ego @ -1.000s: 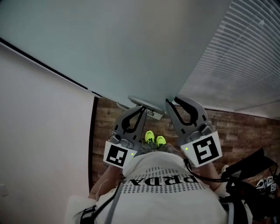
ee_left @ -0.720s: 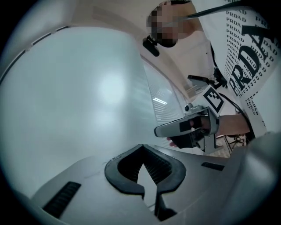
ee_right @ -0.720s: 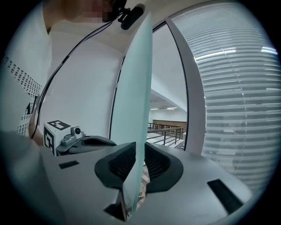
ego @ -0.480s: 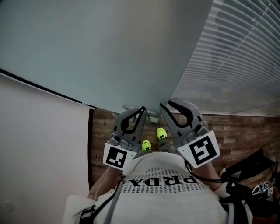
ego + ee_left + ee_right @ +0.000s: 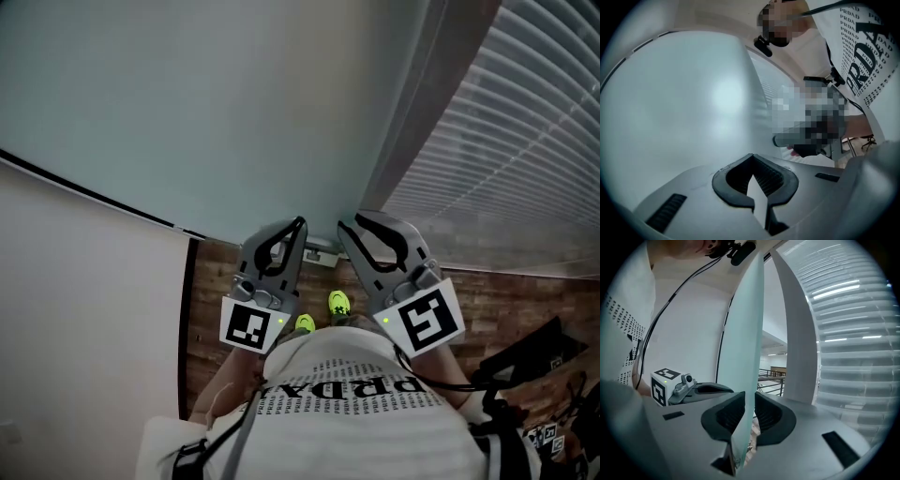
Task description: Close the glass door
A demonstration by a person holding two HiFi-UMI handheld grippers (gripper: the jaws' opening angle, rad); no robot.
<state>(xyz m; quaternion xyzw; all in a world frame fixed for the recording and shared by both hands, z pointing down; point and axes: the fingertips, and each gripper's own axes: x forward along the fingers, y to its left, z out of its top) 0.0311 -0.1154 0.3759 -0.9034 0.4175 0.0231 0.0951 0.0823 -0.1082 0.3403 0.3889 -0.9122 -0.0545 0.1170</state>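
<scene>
This looks like an office or similar commercial building, not a home. A tall frosted glass door (image 5: 234,112) stands beside a plain white wall (image 5: 75,309), and horizontal blinds (image 5: 525,159) cover the full-height pane on the other side. The floor (image 5: 534,281) is laid in wood-look planks. In the right gripper view, the gap past the door's edge opens onto a wide hall with a dark metal railing (image 5: 771,380) and rows of ceiling lights (image 5: 777,354), beside a broad white pillar (image 5: 799,343).
</scene>
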